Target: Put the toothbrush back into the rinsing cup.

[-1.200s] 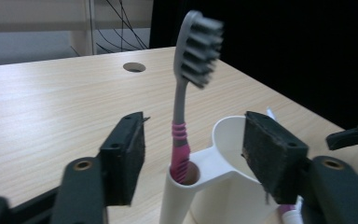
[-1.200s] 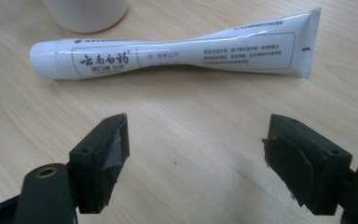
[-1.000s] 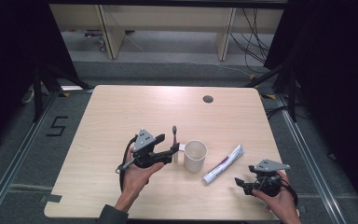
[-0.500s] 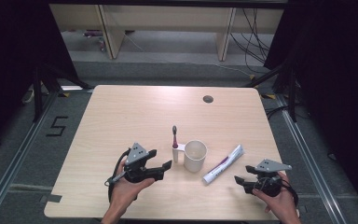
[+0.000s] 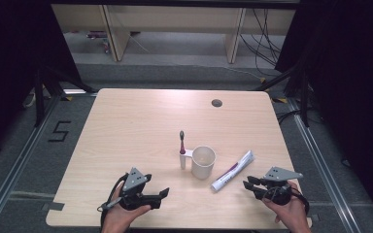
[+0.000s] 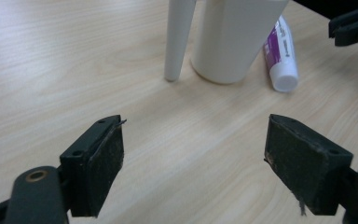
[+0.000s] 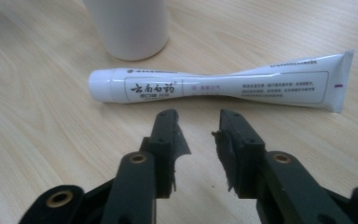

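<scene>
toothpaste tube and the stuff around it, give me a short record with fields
toothpaste tube: lies flat on the table, cap toward the cup, untouched
cup: white, upright, beside the tube's cap end
toothbrush: stands upright in a white holder against the cup, head up
right gripper: just short of the tube, jaws have just been closing, a narrow gap left, nothing between them
left gripper: low over bare table short of the cup, jaws have just been opening, wide apart, nothing between them
</scene>
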Demonstrator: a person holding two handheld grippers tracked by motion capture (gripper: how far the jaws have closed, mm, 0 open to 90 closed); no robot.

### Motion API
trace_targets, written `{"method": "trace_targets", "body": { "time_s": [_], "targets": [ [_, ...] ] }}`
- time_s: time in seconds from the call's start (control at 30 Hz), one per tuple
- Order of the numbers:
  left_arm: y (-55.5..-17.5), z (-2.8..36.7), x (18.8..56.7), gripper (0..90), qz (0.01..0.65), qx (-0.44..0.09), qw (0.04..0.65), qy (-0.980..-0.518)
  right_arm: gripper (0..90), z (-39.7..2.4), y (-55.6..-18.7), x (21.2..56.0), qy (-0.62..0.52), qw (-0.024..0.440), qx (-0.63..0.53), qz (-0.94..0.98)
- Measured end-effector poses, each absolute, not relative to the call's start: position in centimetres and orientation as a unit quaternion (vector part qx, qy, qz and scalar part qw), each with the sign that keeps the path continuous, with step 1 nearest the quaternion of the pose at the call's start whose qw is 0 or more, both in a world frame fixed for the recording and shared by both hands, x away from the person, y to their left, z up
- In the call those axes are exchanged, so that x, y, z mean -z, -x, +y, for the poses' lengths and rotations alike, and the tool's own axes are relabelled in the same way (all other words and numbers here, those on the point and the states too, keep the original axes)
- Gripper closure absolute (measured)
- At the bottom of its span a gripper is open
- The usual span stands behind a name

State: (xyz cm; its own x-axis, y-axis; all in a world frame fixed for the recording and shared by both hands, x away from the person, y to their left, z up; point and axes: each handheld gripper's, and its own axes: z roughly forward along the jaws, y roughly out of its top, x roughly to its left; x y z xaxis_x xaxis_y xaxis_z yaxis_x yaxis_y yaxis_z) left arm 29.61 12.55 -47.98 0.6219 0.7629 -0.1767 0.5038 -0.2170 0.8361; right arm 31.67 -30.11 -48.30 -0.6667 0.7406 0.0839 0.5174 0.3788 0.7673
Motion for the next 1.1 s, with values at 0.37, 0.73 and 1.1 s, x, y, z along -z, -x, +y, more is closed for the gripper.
{"method": "trace_targets", "body": {
  "time_s": [0.37, 0.73, 1.1],
  "targets": [
    [-27.2, 13.3, 50.0, 19.2, 0.413, -0.154, 0.425, -0.790, 79.3, -29.7, -31.7, 48.2, -0.357, 0.151, -0.411, 0.825],
    [-26.2, 14.1, 49.8, 18.9, 0.419, -0.162, 0.422, -0.787, 79.6, -28.0, -32.2, 47.8, -0.341, 0.146, -0.423, 0.827],
    [-25.3, 15.0, 50.0, 18.9, 0.424, -0.158, 0.417, -0.789, 81.3, -26.6, -32.8, 47.6, -0.329, 0.137, -0.425, 0.832]
  ]
}}
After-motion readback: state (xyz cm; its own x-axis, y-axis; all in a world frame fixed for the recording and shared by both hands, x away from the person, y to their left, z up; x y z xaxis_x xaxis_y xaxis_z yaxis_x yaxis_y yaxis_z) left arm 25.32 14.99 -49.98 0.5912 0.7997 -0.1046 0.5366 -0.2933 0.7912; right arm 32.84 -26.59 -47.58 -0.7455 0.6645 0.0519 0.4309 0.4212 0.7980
